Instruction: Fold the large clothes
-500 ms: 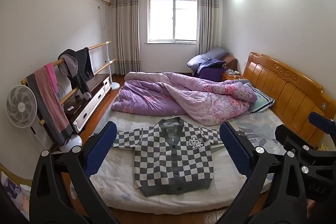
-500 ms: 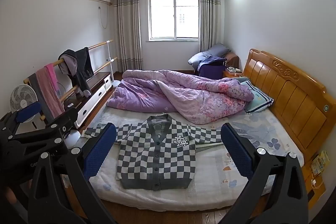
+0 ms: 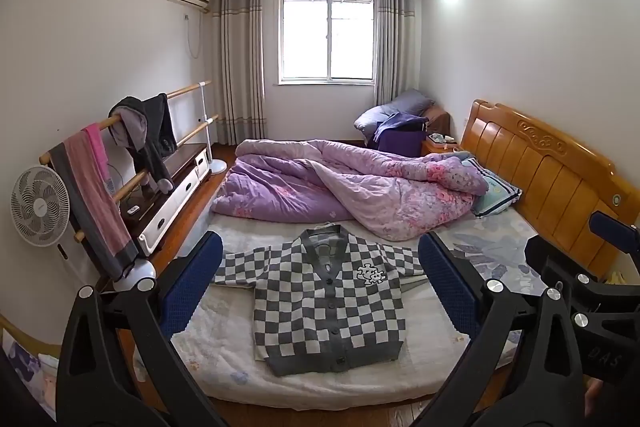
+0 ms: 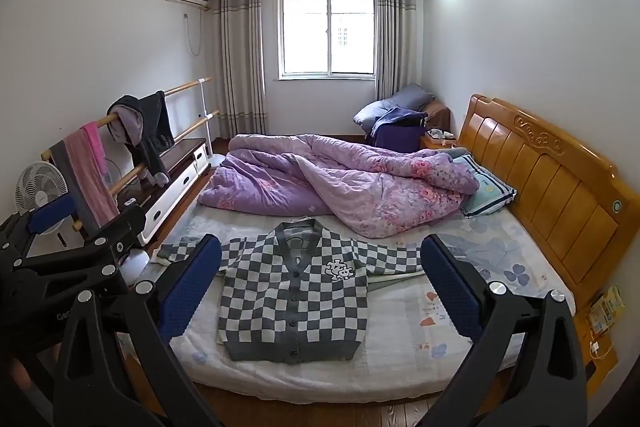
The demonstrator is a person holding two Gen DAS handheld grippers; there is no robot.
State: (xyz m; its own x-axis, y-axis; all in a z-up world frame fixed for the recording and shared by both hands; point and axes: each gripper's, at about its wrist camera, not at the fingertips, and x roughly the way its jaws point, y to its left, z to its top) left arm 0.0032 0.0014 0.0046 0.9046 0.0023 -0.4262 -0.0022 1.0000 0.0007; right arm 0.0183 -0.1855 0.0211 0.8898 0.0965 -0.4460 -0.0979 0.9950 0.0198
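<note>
left claw (image 3: pixel 320 291) spread wide, blue pads (image 3: pixel 192 287) well apart, gripping nothing, hanging above the foot of the bed (image 3: pixel 224 359). right claw (image 4: pixel 320 293) just as wide, also gripping nothing, hovering over the same near edge. checkered cardigan (image 3: pixel 326 307) flat on the mattress, front up, buttoned, collar toward the window (image 3: pixel 328 37), hem toward the cameras. framed right between the pads in both views, touching neither claw. left sleeve partly covered by a blue pad in the left wrist view; right sleeve end lost behind the other pad, and something pale under it, too hard to make out. white patch on the chest, design too small to read. purple quilt (image 3: pixel 344 187) bunched up just beyond the collar, possibly brushing it, cannot tell. striped pillow (image 3: pixel 496 193) half buried under the quilt by the wooden headboard (image 3: pixel 552 171). clothes rail (image 3: pixel 132 131) on the left draped with a pink towel and dark garments, fan (image 3: pixel 38 205) beside it, partly blocked by the left claw in the right wrist view. right claw's body cut off at the left wrist view's right edge. near corners of the bed hidden by black claw arms.
</note>
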